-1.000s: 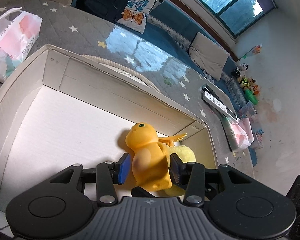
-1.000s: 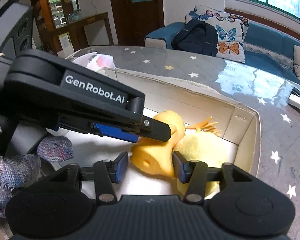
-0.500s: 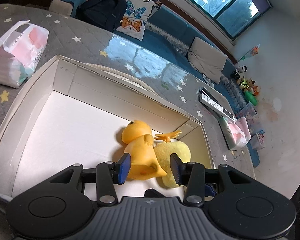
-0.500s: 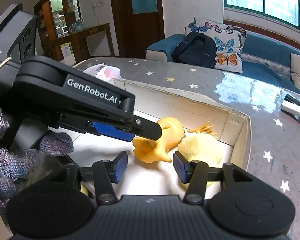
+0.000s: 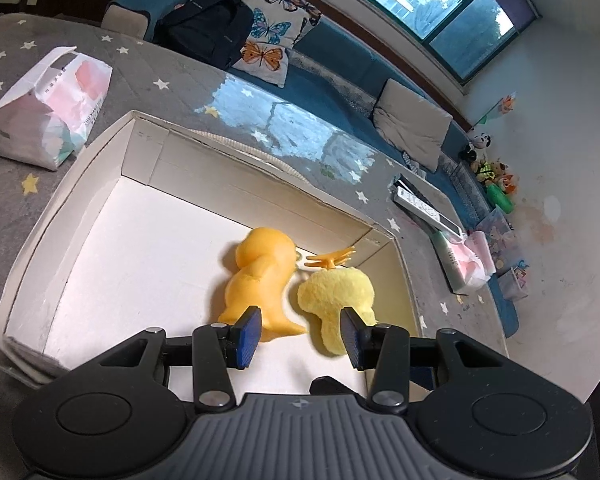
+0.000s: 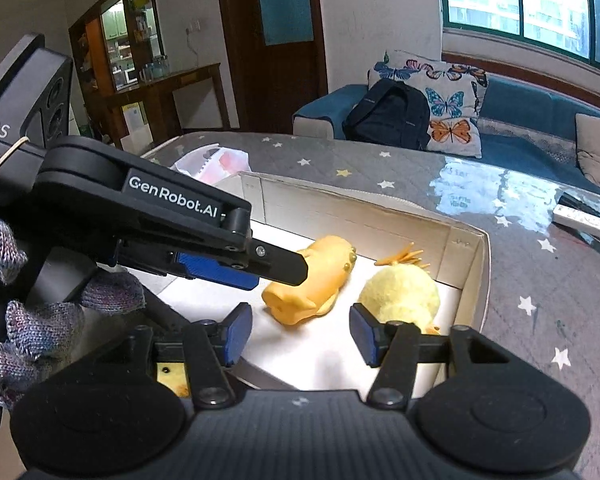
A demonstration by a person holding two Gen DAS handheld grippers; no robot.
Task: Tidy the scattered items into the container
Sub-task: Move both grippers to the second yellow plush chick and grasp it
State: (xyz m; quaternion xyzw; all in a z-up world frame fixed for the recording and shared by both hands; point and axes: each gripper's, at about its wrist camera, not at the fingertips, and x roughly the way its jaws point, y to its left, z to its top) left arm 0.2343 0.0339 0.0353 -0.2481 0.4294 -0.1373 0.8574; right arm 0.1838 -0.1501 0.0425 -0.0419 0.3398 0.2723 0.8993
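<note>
An orange rubber duck (image 5: 264,276) lies on its side on the floor of the white cardboard box (image 5: 80,184), next to a yellow plush chick (image 5: 340,296). My left gripper (image 5: 300,338) is open and empty, above the duck's lower end. In the right wrist view the duck (image 6: 316,280) and the chick (image 6: 400,296) lie in the box (image 6: 476,280). My right gripper (image 6: 300,334) is open and empty over the box's near edge. The left gripper (image 6: 220,256) reaches in from the left there.
A tissue pack in a plastic bag (image 5: 48,112) lies left of the box on the grey star-patterned table (image 5: 160,64). A remote (image 5: 424,208) and another tissue pack (image 5: 468,260) lie to the right. A sofa with a backpack (image 6: 388,116) stands behind.
My left gripper opened and let go of the duck, which tipped from upright onto its side in the box. Both grippers have pulled back and up.
</note>
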